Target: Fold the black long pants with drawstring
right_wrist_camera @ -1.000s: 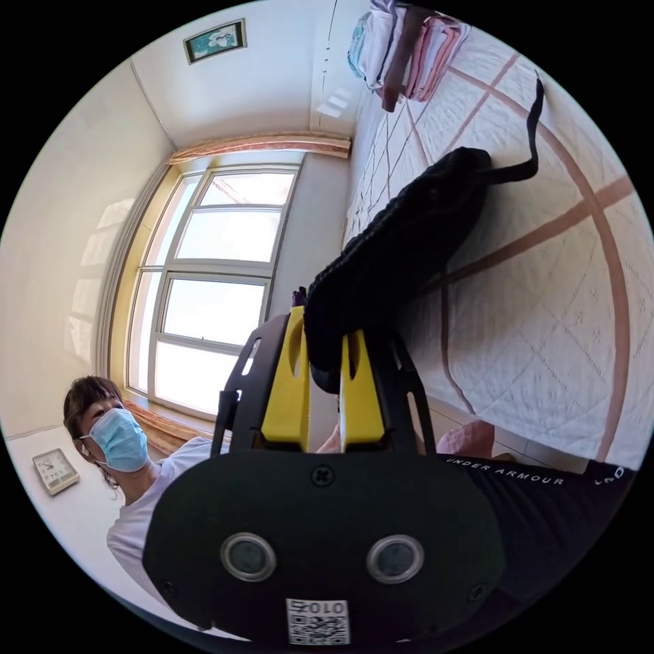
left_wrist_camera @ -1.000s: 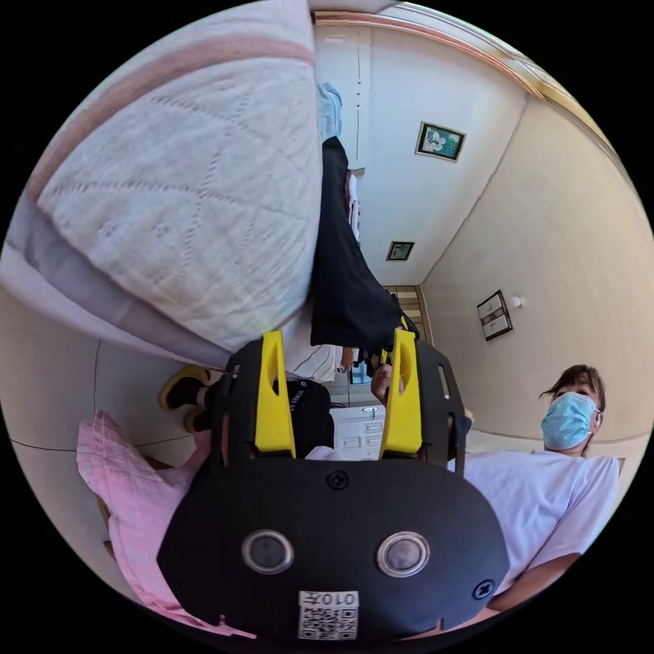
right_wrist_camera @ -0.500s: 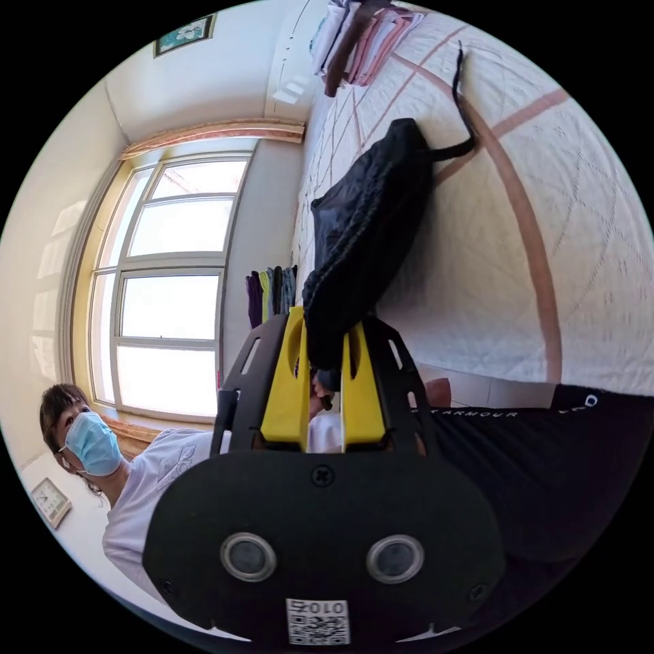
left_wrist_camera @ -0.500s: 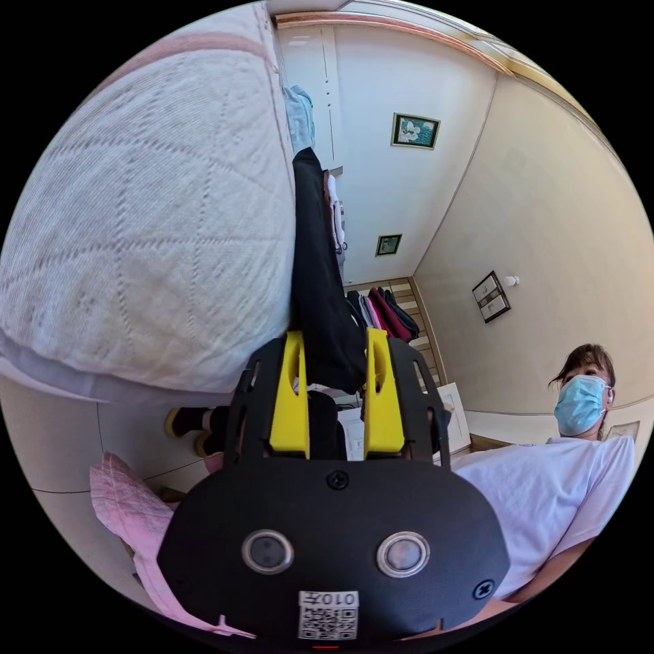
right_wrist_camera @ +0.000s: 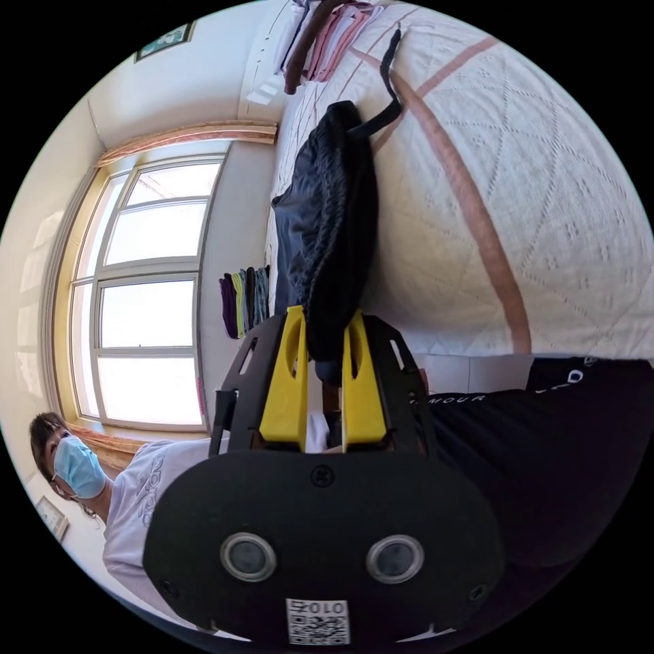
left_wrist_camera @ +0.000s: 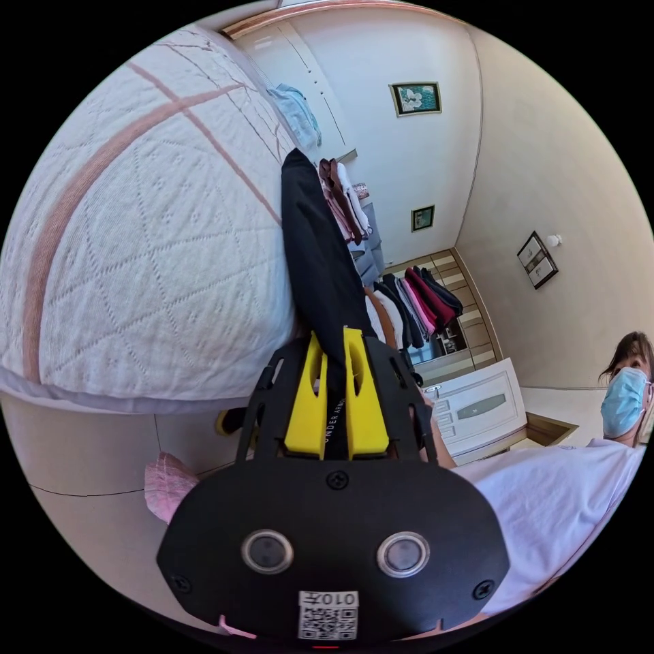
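Black pants (left_wrist_camera: 317,252) on white quilt (left_wrist_camera: 150,231) with pink stripes.

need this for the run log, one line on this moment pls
stage: both ends gripped | left gripper: shut on black pants | right gripper: shut on black pants | drawstring: trailing on bed

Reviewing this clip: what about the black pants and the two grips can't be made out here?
- Left gripper view: the black drawstring pants show edge-on; their spread over the white quilted bed is hidden.
- Right gripper view: the right gripper covers the fabric edge it pinches.
- Right gripper view: the black drawstring runs blurred toward the rim.
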